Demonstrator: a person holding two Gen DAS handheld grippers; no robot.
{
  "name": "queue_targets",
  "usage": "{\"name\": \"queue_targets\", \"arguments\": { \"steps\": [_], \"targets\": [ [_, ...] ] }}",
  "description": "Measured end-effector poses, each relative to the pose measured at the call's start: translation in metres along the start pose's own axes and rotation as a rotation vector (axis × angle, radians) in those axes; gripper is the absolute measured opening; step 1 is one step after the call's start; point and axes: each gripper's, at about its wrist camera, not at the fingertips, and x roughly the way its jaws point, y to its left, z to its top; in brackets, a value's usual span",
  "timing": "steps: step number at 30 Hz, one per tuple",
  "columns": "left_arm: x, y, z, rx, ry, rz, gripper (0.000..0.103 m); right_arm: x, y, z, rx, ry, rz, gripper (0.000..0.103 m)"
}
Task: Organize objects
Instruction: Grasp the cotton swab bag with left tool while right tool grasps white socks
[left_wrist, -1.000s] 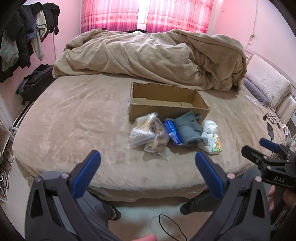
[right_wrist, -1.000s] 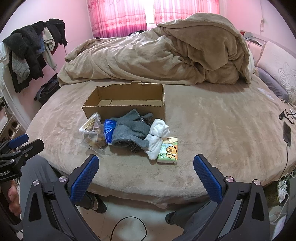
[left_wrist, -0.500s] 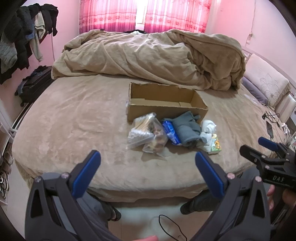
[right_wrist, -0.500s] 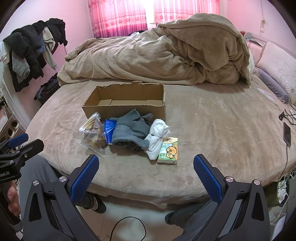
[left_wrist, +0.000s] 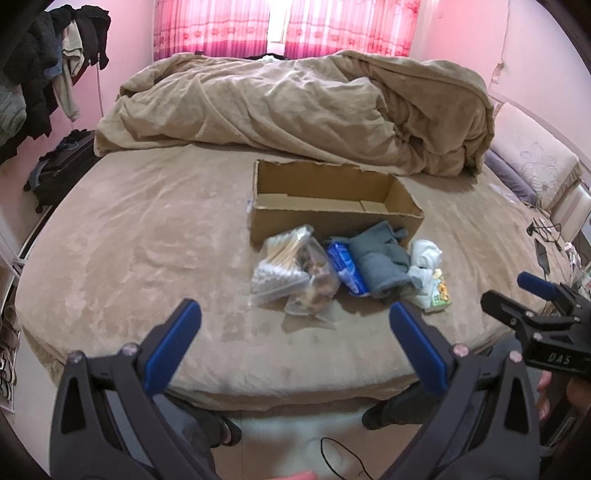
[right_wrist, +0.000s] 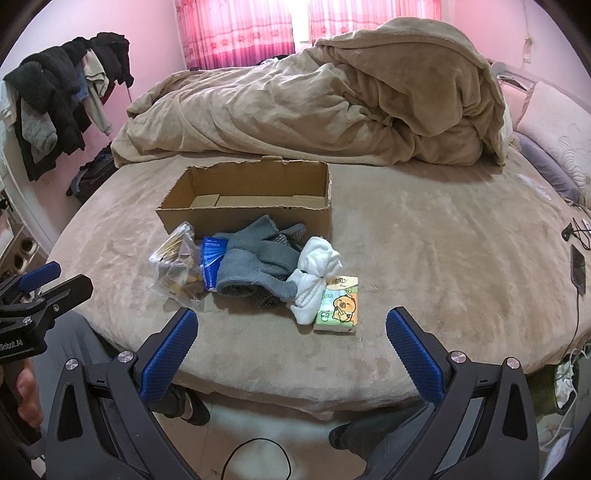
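An empty open cardboard box (left_wrist: 332, 210) (right_wrist: 251, 201) sits on the tan bed. In front of it lie a clear bag of cotton swabs (left_wrist: 280, 264) (right_wrist: 173, 243), a clear bag of brown items (left_wrist: 314, 291) (right_wrist: 181, 275), a blue packet (left_wrist: 345, 266) (right_wrist: 212, 258), grey socks (left_wrist: 380, 260) (right_wrist: 255, 262), white socks (left_wrist: 424, 258) (right_wrist: 314, 277) and a tissue pack with a chick picture (left_wrist: 439, 291) (right_wrist: 338, 306). My left gripper (left_wrist: 295, 343) and right gripper (right_wrist: 288, 347) are both open and empty, held short of the bed's near edge.
A heaped tan duvet (left_wrist: 295, 110) (right_wrist: 332, 103) fills the far side of the bed. Pillows (right_wrist: 554, 133) lie at right, a phone and cables (right_wrist: 576, 266) near the right edge. Clothes hang at left (right_wrist: 59, 103), with a dark suitcase (left_wrist: 59, 170) below.
The left gripper has drifted slightly forward and to the left, so the box and items sit a little nearer and farther right in its view. The right view is unchanged.
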Motion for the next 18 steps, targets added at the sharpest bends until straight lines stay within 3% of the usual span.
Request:
{"name": "queue_targets", "arguments": {
  "steps": [11, 15, 18],
  "targets": [
    [0.076, 0.013, 0.013, 0.017, 0.066, -0.003, 0.101, 0.040, -0.014, 0.008, 0.008, 0.012, -0.001, 0.102],
    [0.102, 0.021, 0.017, -0.001, 0.093, -0.004, 0.100, 0.069, -0.023, 0.011, 0.017, 0.030, -0.027, 0.086],
    [0.123, 0.032, 0.018, -0.060, 0.132, -0.008, 0.100, 0.093, -0.033, 0.015, 0.036, 0.056, -0.025, 0.084]
  ]
}}
